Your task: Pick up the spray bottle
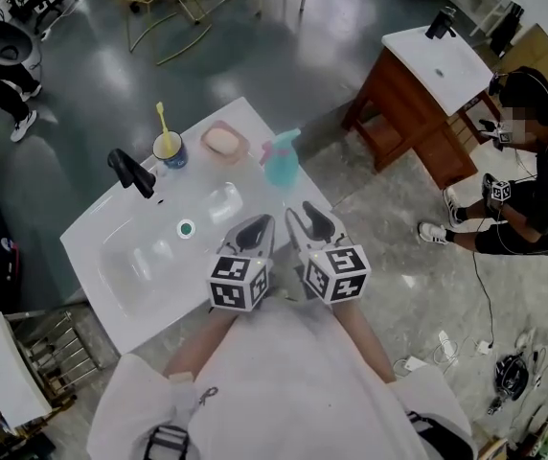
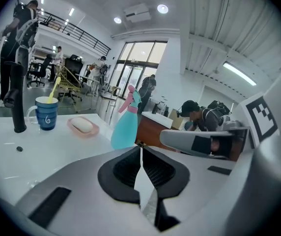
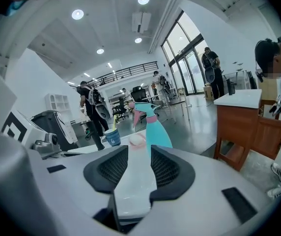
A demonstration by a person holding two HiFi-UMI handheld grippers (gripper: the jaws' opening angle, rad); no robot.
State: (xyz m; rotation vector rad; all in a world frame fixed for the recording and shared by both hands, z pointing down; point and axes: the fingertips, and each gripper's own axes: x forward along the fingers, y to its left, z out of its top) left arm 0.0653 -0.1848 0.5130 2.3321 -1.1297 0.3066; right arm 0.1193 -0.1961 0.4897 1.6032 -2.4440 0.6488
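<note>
The teal spray bottle (image 1: 281, 166) with a pink trigger stands upright near the far right corner of the white sink counter (image 1: 92, 242). Both grippers hover side by side over the counter's near right edge, short of the bottle. My left gripper (image 1: 258, 226) has its pads together, with nothing between them (image 2: 140, 151). My right gripper (image 1: 310, 220) is open with an empty gap (image 3: 139, 154). In the right gripper view the bottle (image 3: 156, 129) stands straight ahead, just past the jaws. The left gripper view shows the bottle (image 2: 126, 124) ahead and slightly left.
A black faucet (image 1: 132, 171), a blue cup (image 1: 170, 149) holding a yellow toothbrush and a pink soap dish (image 1: 224, 142) line the counter's far side. A wooden cabinet (image 1: 418, 94) stands to the right. A person (image 1: 533, 180) sits beyond it, with cables (image 1: 504, 367) on the floor.
</note>
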